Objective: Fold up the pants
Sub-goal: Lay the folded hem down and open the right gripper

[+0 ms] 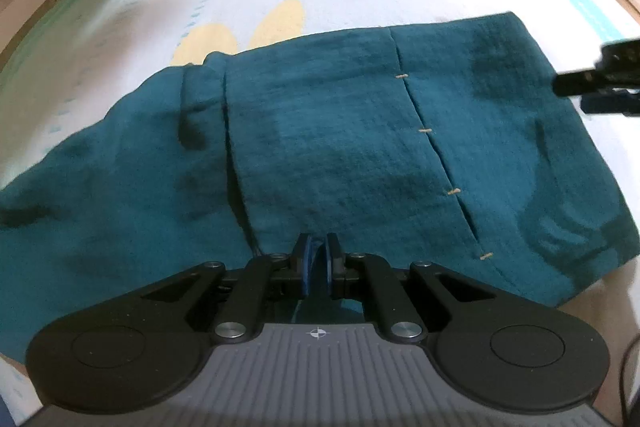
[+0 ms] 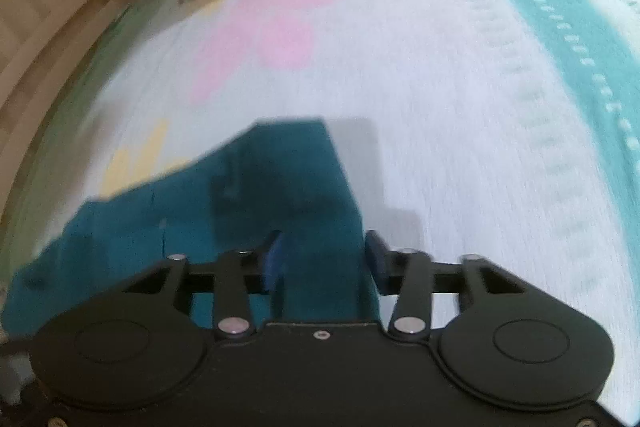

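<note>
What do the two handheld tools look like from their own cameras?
Both are matte black with twin round hubs, silver pivot bolts and blue finger pads. The left tool has a ribbed grey base with a small crosshair mark; the right tool has a plain black base.

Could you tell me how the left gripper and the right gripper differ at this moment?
The left gripper has its jaws nearly together; the right gripper has them wide apart. The left sits over the middle of the teal pants, the right over their edge. Both point down at them.
</note>
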Demonstrator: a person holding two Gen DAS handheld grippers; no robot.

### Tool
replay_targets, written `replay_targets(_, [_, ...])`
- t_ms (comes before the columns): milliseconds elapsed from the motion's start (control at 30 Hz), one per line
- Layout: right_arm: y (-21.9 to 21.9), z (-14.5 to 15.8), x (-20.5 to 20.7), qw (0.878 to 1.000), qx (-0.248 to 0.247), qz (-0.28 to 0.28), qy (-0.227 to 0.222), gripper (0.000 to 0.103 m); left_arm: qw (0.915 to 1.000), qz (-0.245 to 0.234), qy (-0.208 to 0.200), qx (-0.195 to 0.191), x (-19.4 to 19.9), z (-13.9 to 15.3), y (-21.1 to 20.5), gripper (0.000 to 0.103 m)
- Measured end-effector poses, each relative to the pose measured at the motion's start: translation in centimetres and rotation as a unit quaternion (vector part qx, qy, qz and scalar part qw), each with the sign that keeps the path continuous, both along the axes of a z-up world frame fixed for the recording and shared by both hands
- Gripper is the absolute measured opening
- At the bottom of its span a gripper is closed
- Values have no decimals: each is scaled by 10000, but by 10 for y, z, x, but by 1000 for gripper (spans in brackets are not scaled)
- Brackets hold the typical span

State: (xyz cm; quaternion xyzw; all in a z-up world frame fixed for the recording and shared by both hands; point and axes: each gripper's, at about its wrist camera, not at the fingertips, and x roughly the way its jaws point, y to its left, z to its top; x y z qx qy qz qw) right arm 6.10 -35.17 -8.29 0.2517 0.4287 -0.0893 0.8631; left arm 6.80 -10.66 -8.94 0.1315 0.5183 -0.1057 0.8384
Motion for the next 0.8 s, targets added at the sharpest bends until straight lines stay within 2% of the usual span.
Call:
replay_targets(167, [5,-2,37,9996,-193,181,94,56,9998,120,16,-132,2,-3,-1,8])
replay_targets(267, [-4,-10,47,9996,-154,28,237,55,9998,119,0,-134,3,-4,3,8])
replay_targets(367, [-4,-6,44,9998,45,-86,168,56,9998,114,-21,-161,-1,-4,6,8])
replay_targets(533, [-1,-9,32,9989,261,310,215,55,9993,202,7,-302,1,-5,11,8])
replay_targets(600, [7,-8,31,9983,-9,502,288,21,9990,265,34,-359,2,-4,13,8])
replay_targets(633, [12,-5,30,9979,-158,577,259,12,9988,289,47,-382,3,-3,13,8])
replay_targets(700, [18,5,27,9971,-509,487,278,9,9987,297,70,-398,4,-2,13,8])
replay_targets(800, [12,-2,22,9977,-410,200,508,8,9987,288,66,-417,5,-1,13,8])
